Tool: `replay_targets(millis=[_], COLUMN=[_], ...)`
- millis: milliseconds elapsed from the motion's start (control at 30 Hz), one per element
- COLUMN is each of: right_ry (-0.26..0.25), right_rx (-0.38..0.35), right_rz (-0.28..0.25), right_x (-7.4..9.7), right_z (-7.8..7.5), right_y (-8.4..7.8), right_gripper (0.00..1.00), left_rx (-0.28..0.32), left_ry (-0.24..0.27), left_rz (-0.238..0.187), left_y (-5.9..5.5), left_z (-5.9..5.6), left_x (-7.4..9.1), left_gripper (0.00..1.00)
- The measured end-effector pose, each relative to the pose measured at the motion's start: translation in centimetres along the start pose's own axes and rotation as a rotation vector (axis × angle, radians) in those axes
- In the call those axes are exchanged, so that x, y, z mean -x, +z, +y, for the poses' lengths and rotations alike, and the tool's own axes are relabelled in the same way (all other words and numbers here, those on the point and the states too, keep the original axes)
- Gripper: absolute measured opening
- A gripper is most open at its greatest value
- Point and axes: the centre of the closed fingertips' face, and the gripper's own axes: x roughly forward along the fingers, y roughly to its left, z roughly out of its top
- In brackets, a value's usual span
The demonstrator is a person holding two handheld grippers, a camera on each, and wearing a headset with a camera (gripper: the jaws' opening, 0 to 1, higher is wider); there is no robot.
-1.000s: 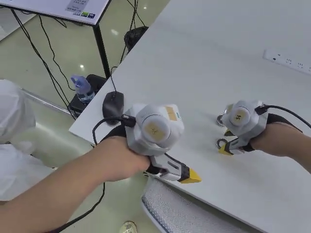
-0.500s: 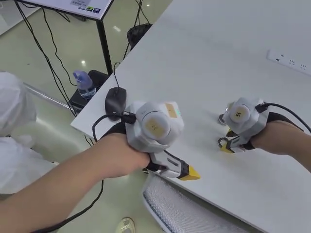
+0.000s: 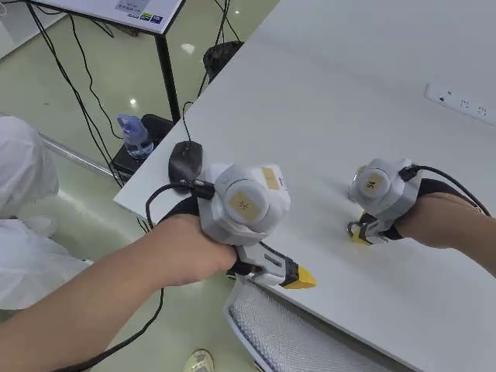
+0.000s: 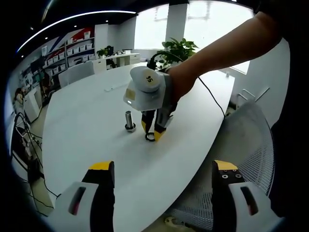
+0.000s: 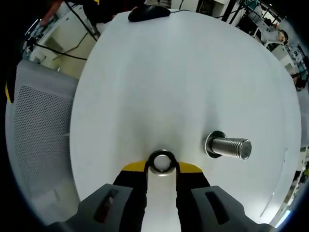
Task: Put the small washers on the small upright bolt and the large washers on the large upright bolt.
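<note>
My right gripper is shut on a metal washer, which it holds low over the white table. An upright threaded bolt with a washer at its base stands just beside it, apart from the held washer. The left gripper view shows the bolt to the left of the right gripper and the washer in its yellow tips. In the head view the right gripper points down at the table. My left gripper is open and holds nothing, near the table's front edge.
A black mouse lies at the table's left corner. A white power strip sits far right. A grey mesh chair stands under the front edge, and a water bottle is on the floor.
The right gripper has edged slightly left with the washer and now covers the bolt in the head view. The left gripper has hardly moved.
</note>
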Motion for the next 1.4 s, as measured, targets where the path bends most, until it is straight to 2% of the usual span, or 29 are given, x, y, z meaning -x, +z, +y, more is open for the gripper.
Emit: replay_targets(millis=[67,133,333,567,867,1167,1400], right_ry=[0.007,0.029,0.029,0.027,0.022,-0.011,-0.033], right_rx=[-0.003,-0.039,-0.045,-0.045,-0.072,-0.093,-0.114], right_rz=[-0.015,-0.04,-0.049,-0.033,-0.029,-0.035,-0.043], right_x=[0.1,0.2,0.6,1.7,3.5,6.8,8.6], right_z=[0.0,0.0,-0.5,-0.6,-1.3,-2.5,-3.9], right_y=[-0.1,0.0,-0.4,-0.9,-1.8,-2.7,-3.0], right_gripper=[0.21,0.21,0.21,0.21,0.21,0.21,0.21], left_rx=[-0.002,-0.01,-0.013,-0.011,-0.017,-0.019,-0.013], left_ry=[-0.003,-0.005,-0.003,0.005,0.003,0.001,0.009], left_rz=[0.004,0.007,0.013,0.016,0.005,-0.01,-0.036], left_y=[0.0,0.0,0.0,-0.2,0.3,1.1,1.6], left_z=[-0.1,-0.1,0.0,0.3,0.2,0.0,0.0], left_x=[0.0,0.0,0.2,0.5,0.1,-0.5,-1.0], left_gripper=[0.82,0.82,0.81,0.81,0.84,0.88,0.92])
